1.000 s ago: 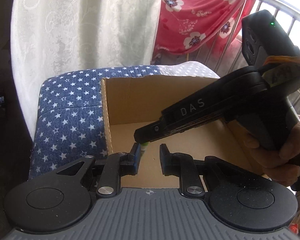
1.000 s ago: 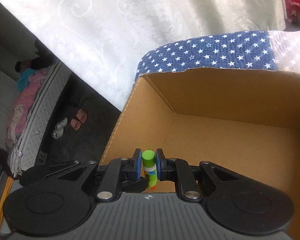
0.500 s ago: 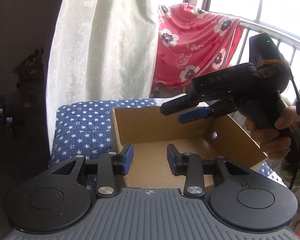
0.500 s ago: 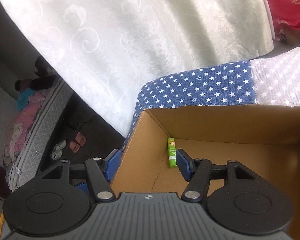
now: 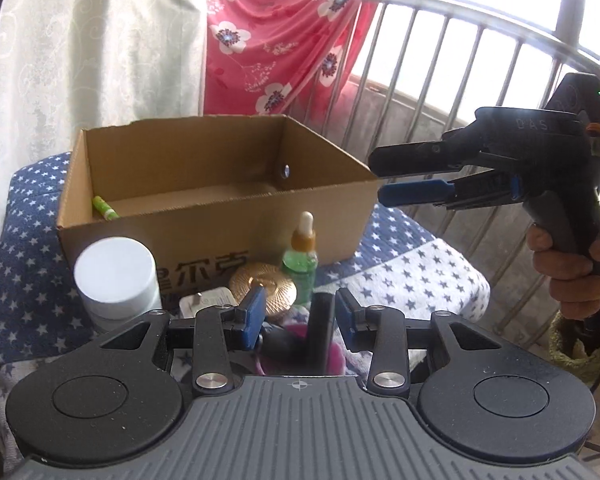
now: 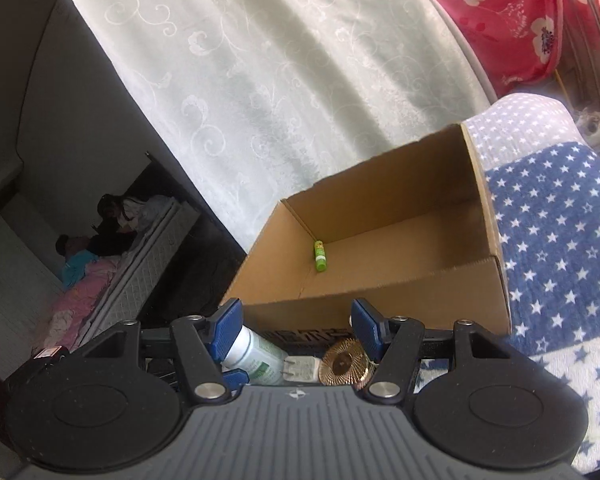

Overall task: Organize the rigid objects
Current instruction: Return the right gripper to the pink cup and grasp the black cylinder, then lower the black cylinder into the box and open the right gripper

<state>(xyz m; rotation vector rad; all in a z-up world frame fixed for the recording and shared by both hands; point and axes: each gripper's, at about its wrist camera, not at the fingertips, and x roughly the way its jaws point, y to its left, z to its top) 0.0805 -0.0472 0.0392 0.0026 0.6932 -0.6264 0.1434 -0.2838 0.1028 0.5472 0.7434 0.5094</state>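
An open cardboard box sits on a star-print cloth, and a green tube lies in its left corner. In front of the box stand a white jar, a gold round compact, a green dropper bottle and a white plug adapter. My left gripper hovers open just short of these. A black upright item shows in its gap, partly hidden and not pinched. My right gripper is open and empty, held right of the box.
A blue and white star-print cloth covers the surface. A white curtain and a red floral cloth hang behind the box. Metal window bars run along the right. A person's hand holds the right gripper.
My right gripper let go of the green tube, which now lies in the box. Both grippers drew back out of the box and their jaws widened. The items in front came into view.
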